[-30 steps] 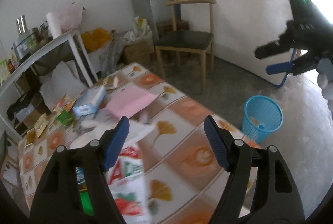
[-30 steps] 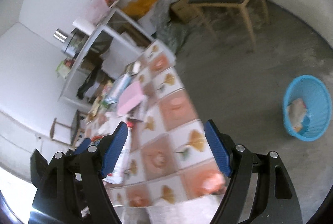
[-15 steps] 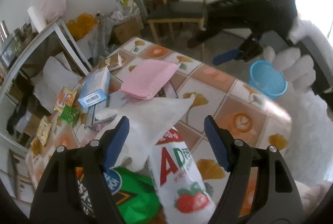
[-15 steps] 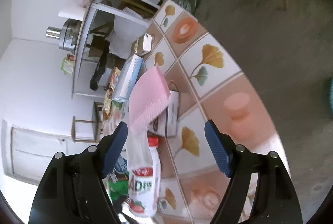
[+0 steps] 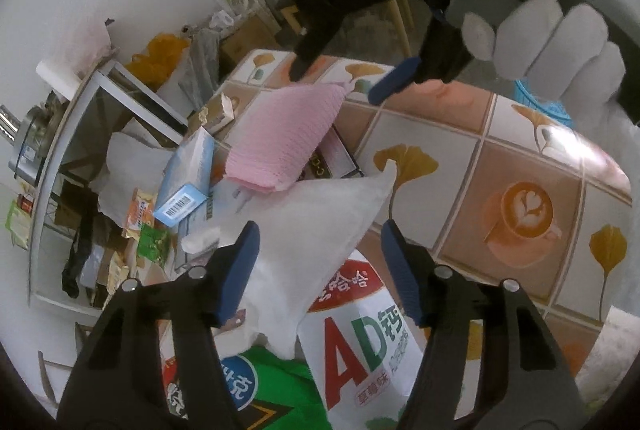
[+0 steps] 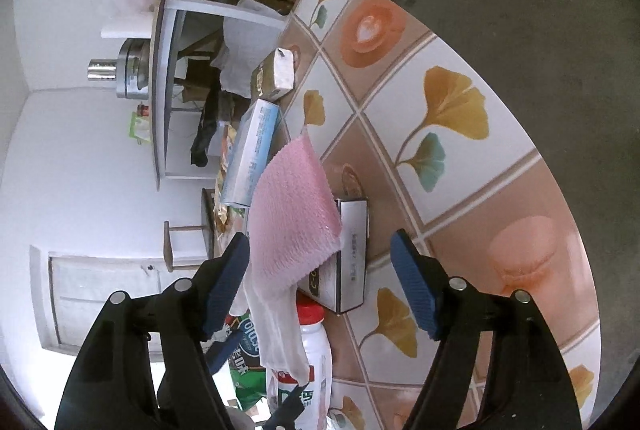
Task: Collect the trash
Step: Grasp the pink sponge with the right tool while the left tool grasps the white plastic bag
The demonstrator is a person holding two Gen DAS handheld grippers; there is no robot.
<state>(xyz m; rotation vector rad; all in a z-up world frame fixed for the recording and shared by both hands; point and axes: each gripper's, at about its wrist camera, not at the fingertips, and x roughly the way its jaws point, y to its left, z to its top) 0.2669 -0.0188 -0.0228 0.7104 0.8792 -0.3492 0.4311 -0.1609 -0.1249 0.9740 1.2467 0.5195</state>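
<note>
The left gripper (image 5: 318, 262) is seen with jaws apart, just narrowed, around a white tissue (image 5: 320, 222) draped over the milk bottle (image 5: 360, 342); contact cannot be confirmed. The right gripper (image 6: 320, 278) is held open at the pink cloth (image 6: 292, 222) lying on a dark box (image 6: 348, 254). The bottle may be dragged with the tissue, or the box tipped off the table (image 6: 460, 190); the grippers could collide, being so close together
</note>
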